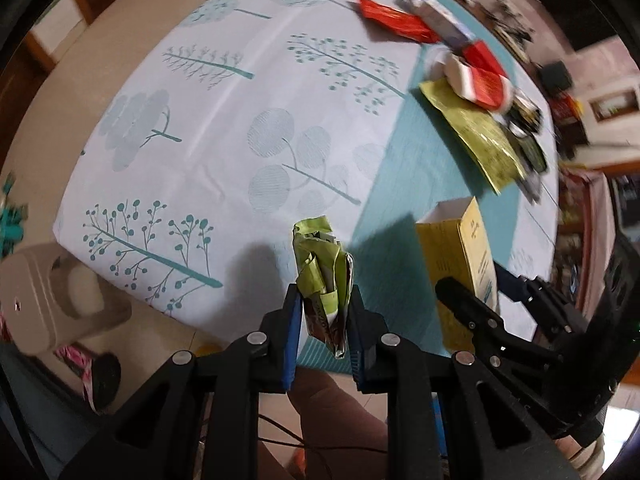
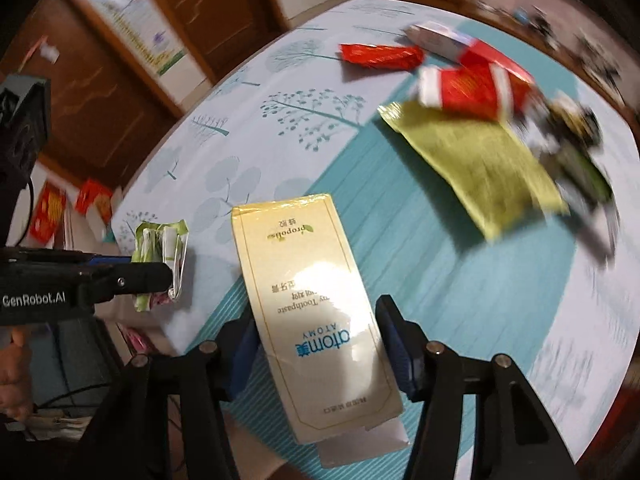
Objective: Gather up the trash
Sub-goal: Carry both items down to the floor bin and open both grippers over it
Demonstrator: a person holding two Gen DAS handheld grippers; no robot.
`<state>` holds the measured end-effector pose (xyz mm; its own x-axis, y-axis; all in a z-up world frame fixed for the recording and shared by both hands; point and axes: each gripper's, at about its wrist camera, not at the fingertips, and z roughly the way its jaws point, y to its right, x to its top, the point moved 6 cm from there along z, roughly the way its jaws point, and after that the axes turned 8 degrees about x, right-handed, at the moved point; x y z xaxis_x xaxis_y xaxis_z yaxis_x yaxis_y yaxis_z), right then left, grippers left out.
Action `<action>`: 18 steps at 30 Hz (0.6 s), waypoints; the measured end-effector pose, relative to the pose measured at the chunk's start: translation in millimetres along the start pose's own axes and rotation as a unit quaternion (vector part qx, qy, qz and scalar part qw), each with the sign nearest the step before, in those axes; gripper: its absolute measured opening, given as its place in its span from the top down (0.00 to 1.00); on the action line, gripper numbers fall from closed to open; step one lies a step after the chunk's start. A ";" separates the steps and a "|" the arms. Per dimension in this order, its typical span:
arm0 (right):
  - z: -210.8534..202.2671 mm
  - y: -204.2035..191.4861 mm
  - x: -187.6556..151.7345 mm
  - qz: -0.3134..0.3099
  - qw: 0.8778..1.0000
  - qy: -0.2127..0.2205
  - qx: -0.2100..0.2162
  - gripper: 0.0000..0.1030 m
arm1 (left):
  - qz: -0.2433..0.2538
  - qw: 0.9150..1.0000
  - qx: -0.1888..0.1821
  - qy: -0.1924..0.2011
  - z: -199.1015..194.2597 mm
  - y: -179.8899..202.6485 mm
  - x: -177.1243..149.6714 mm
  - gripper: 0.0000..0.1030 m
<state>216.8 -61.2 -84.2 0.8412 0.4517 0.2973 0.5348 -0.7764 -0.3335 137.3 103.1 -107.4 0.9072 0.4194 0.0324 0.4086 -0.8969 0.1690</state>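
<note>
Trash pile [image 2: 560, 140] at far table edge: motion-blurred, dark items unidentifiable. Yellow box [image 1: 460, 264]: lower part hidden behind right gripper [image 1: 500, 304]. Box print partly lost to glare.

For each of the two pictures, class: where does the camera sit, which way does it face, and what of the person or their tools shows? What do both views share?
Left wrist: on the left tool, looking steeply down at the tablecloth; its fingers clamp a crumpled green wrapper; the right tool shows.
Right wrist: on the right tool, facing down; the yellow toothpaste box sits between its fingers; the left tool and a hand show.
Shared: wrapper, box, red packets, green pouch.
</note>
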 end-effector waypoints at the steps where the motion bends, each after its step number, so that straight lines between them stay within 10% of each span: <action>1: -3.7 -1.5 -5.9 0.016 1.000 0.006 -0.002 0.45 | 0.019 1.000 -0.005 0.000 -4.0 -0.9 -4.2 0.82; 18: -52.7 -89.6 -131.1 0.236 0.962 0.133 -0.037 0.45 | 0.208 0.977 -0.050 0.017 -56.2 -39.4 -93.5 0.82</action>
<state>54.4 -74.0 -46.1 0.9331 -0.0794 0.3507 0.0834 -0.9009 -0.4260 30.8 107.1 -61.7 0.9881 0.0275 0.1516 -0.0081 -0.9734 0.2289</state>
